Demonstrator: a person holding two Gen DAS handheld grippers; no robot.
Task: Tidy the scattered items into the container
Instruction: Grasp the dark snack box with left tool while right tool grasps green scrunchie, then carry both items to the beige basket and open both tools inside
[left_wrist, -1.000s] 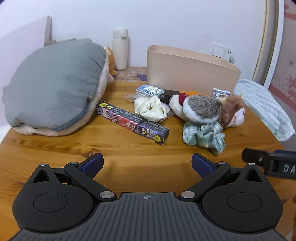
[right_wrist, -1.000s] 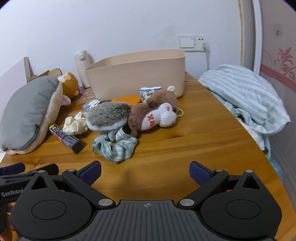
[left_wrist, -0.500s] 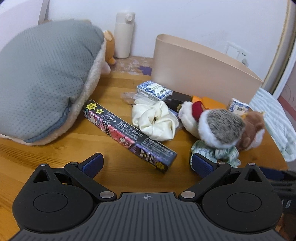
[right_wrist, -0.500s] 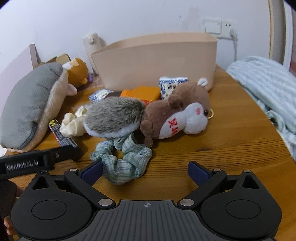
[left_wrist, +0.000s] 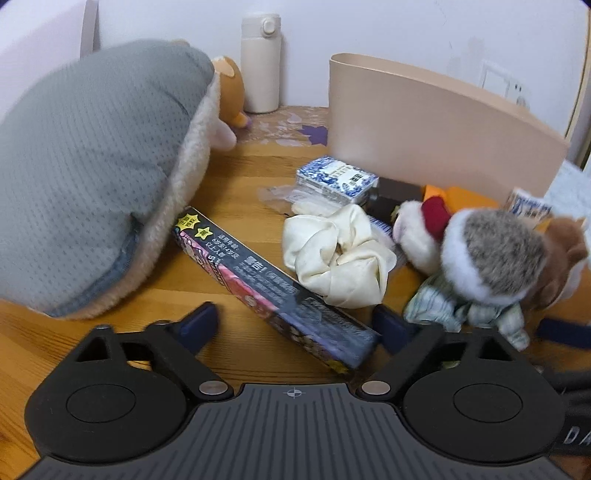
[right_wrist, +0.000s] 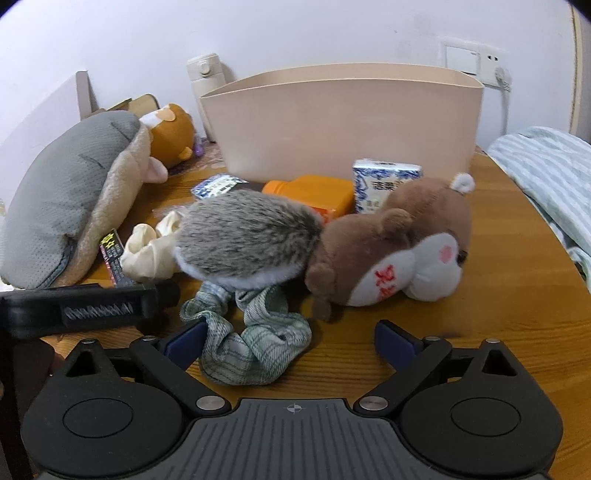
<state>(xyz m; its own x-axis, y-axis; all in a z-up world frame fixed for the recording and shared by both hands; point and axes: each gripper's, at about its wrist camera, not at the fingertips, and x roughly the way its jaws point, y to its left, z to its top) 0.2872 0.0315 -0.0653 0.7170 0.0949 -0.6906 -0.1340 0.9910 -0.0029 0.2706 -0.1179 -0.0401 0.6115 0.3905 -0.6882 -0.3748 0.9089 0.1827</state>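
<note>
Beige plastic container (right_wrist: 343, 122), oval, open-topped: upper centre of the right wrist view, upper right of the left wrist view; only part of its inner wall shows, no contents visible. Judged status: tidying barely begun, every listed item lies on the wooden table (right_wrist: 498, 266) outside the container. Items in front of it: long dark printed cardboard box (left_wrist: 273, 291), lying diagonally, centre of the left view; cream satin scrunchie (left_wrist: 336, 254), touching that box; blue-and-white patterned packet (left_wrist: 336, 179), just before the container wall; grey-furred hedgehog plush (right_wrist: 247, 236), centre of the right view; brown-and-white monkey plush (right_wrist: 391, 251), touching the hedgehog; green checked fabric scrunchie (right_wrist: 251, 339), partly under the hedgehog; orange plastic bottle (right_wrist: 314, 192) and small blue-and-white carton (right_wrist: 384, 184), behind the plushes. Left gripper (left_wrist: 295, 325): low over the table, fingers spread wide, the near end of the long box between them, nothing clamped. Right gripper (right_wrist: 291, 339): low, level, fingers wide apart, the checked scrunchie between them beside its left-hand finger, nothing clamped. Judged next: closing on the box and on the scrunchie.
</note>
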